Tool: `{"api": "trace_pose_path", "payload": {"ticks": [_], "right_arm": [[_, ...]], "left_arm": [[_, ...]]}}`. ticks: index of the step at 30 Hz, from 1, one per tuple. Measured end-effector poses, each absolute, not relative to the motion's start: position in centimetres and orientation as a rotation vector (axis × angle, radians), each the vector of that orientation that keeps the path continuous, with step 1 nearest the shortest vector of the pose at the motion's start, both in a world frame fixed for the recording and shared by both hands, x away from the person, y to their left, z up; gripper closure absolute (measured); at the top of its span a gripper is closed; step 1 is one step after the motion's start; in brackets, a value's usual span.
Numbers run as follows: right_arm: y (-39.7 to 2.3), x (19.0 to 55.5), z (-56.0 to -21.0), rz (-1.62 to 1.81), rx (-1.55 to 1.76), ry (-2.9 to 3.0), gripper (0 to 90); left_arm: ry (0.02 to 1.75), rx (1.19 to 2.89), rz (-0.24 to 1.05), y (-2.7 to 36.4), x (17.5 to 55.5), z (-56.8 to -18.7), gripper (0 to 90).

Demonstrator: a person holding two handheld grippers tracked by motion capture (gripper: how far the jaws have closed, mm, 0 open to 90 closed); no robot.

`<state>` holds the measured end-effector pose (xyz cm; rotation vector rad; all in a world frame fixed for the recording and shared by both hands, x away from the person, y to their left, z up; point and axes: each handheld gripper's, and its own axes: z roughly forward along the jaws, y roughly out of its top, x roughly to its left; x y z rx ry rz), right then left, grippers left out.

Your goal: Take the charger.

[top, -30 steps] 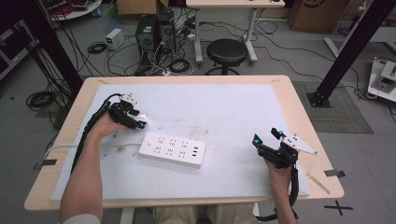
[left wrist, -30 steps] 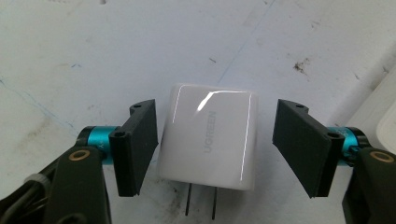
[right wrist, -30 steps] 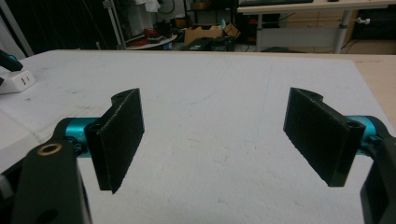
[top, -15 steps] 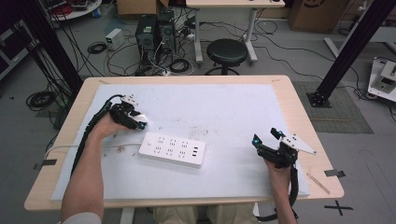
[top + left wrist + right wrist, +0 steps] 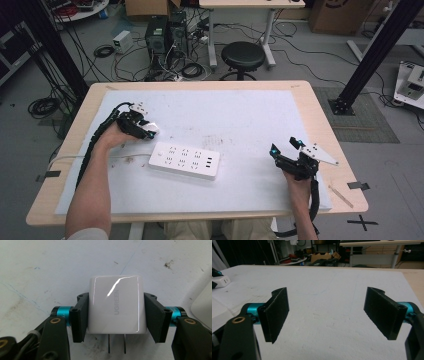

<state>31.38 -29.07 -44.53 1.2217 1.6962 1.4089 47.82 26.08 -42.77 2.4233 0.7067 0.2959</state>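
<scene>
Our left gripper [image 5: 116,315], jaws just closing, pinches the white charger [image 5: 116,303] near the table's [image 5: 320,115] left edge, while our right gripper [image 5: 325,315] stands spread near its right edge.

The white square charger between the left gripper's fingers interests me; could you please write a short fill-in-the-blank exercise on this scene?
1. The left gripper is shut on the white square charger, whose two metal ____ point toward the camera.
2. The right gripper stands ____, with nothing between its fingers.
3. The long white power strip lies on the table ____ the two grippers.

Missing words: prongs; open; between
</scene>
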Motion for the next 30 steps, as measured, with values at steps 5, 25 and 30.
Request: {"api": "trace_pose_path", "payload": {"ticks": [5, 25, 30], "right_arm": [[-29.1, 31.4, -44.5, 1.41, 1.226, 1.695, 20.8], [-29.1, 31.4, -44.5, 1.423, 1.226, 1.705, 20.8], [-29.1, 31.3, -44.5, 1.426, 1.237, 1.703, 20.8]], "left_arm": [[0.725, 2.404, 0.305, 26.0, 47.7, -42.9, 42.1], [0.774, 2.295, 0.382, 26.7, 45.9, -40.3, 42.4], [0.772, 2.276, 0.41, 26.4, 45.0, -39.5, 42.4]]}}
